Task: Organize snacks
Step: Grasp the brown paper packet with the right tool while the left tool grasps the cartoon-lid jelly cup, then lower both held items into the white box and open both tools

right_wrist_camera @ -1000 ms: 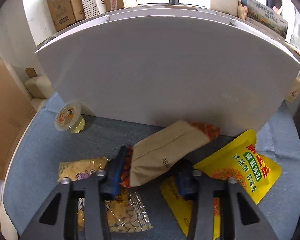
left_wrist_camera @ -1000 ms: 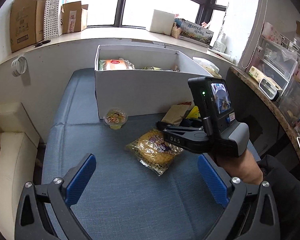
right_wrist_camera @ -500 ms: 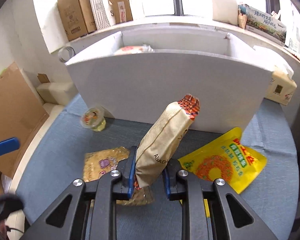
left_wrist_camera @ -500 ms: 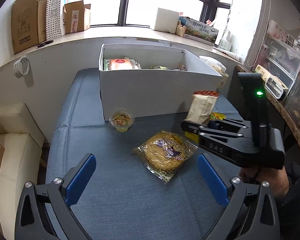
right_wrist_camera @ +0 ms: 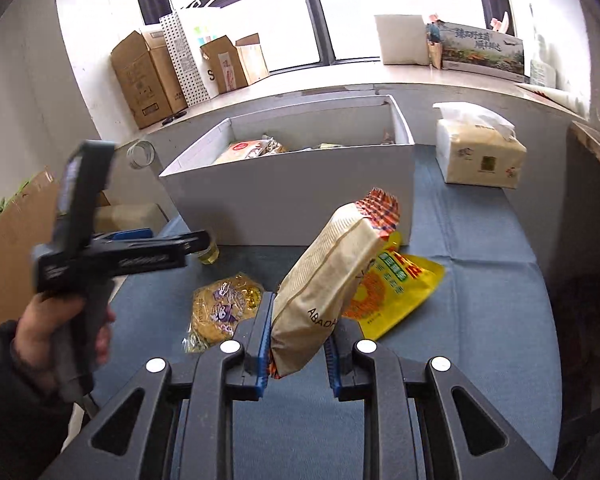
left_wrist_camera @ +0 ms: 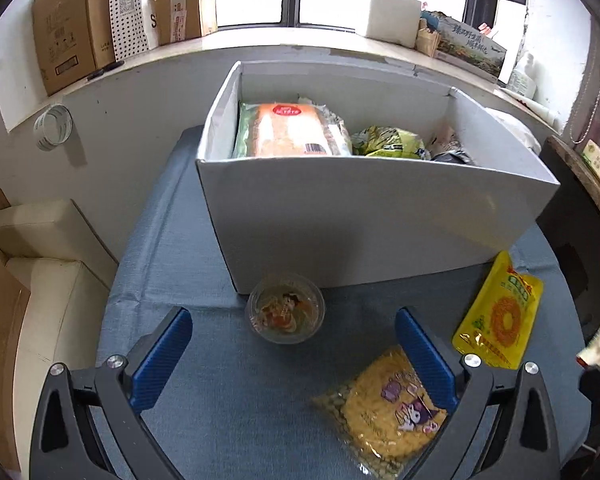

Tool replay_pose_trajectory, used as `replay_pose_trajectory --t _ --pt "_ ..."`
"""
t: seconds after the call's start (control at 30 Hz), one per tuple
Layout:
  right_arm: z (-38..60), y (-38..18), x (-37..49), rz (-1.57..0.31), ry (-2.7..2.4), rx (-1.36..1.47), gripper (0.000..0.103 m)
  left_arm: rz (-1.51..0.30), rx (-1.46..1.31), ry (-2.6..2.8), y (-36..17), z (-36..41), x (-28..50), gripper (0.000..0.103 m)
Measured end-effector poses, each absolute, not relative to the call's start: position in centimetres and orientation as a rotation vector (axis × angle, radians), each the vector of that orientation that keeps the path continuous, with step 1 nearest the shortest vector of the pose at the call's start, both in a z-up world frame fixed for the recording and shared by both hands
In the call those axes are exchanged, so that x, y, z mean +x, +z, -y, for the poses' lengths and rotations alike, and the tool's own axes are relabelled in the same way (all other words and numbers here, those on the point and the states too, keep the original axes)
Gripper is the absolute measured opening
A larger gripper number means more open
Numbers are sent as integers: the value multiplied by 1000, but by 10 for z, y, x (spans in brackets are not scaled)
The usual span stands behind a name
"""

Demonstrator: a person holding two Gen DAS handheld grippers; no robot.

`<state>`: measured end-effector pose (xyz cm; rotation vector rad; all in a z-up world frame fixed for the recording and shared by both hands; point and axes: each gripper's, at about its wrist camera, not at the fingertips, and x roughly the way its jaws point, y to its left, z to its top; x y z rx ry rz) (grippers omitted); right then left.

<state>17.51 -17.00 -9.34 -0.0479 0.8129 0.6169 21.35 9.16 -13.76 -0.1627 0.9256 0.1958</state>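
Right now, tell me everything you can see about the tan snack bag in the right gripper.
The tan bag is a ribbed, paper-looking packet with an orange-and-red patterned top end and dark lettering near its base. It is lifted off the blue cloth, tilted up and to the right, with its lower end pinched between the right gripper's blue fingers. It hangs in front of the white box, above the yellow pouch.

bright daylight from blown-out window, fisheye-bent dark corners, motion-blurred left tongs

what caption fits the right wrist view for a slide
Right gripper clamps a tan snack bag above the blue tabletop, facing the white box of snacks.
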Motion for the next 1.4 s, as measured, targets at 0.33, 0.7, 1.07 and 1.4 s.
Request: replay_pose_trajectory --t 0.33,0.7,1.07,1.4 --pt "182 -97 175 -820 597 -34 24 -992 -130 222 -162 -94 233 52" --pt "176 -95 170 -808 620 -34 24 -841 -124 152 -101 -87 171 52" --pt "169 -57 190 -730 669 -5 24 -699 -125 46 -6 -63 165 52" --pt "129 -11 284 -670 682 -57 24 -696 -143 -7 24 -74 255 52"
